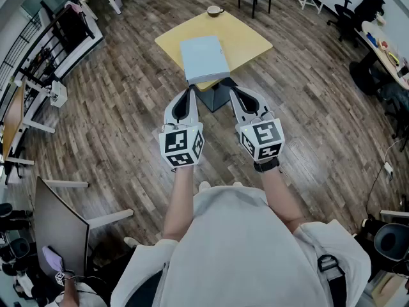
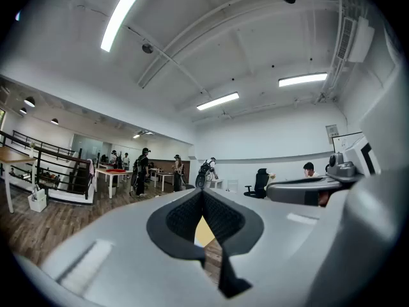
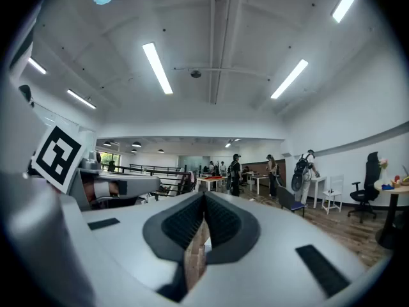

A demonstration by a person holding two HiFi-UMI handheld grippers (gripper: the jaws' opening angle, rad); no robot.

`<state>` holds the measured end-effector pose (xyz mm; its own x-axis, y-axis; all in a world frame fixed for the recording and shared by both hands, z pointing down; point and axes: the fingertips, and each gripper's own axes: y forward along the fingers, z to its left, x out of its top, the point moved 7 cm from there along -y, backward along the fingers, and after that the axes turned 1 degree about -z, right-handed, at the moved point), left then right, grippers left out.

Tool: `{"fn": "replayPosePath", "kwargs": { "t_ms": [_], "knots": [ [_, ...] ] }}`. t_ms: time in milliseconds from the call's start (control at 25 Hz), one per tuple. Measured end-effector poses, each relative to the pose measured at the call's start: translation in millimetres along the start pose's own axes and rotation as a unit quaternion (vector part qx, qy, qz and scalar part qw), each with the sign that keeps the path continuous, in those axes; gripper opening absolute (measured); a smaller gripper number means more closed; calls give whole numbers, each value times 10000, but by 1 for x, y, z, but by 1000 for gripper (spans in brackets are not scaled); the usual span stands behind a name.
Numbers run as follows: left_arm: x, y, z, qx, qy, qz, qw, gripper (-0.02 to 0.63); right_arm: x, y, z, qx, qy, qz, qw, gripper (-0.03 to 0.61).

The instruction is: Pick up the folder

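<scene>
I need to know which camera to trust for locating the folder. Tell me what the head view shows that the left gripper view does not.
Only the head view: the pale blue folder lying flat on the yellow table, and a cup at the table's far edge.
Only the left gripper view: ceiling strip lights and people standing by far desks.
Both: the left gripper and right gripper, shut and empty; a bit of the yellow table; and the wood floor.

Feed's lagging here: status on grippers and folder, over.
Left gripper and right gripper shut, empty. Folder flat on yellow table, untouched. Cup at far edge, clear.
</scene>
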<state>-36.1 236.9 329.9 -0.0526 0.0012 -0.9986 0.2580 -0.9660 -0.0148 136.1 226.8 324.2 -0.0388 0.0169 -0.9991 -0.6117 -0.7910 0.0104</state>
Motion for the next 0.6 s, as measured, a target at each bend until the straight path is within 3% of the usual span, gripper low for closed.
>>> {"fn": "replayPosePath", "kwargs": {
  "t_ms": [320, 600],
  "knots": [
    [-10, 0, -22, 62, -114, 61, 9999, 11, -13, -18, -11, 137, 289, 171, 9993, 12],
    [-27, 1, -39, -36, 67, 360, 9993, 11, -34, -25, -31, -82, 770, 319, 9965, 12]
  ]
}}
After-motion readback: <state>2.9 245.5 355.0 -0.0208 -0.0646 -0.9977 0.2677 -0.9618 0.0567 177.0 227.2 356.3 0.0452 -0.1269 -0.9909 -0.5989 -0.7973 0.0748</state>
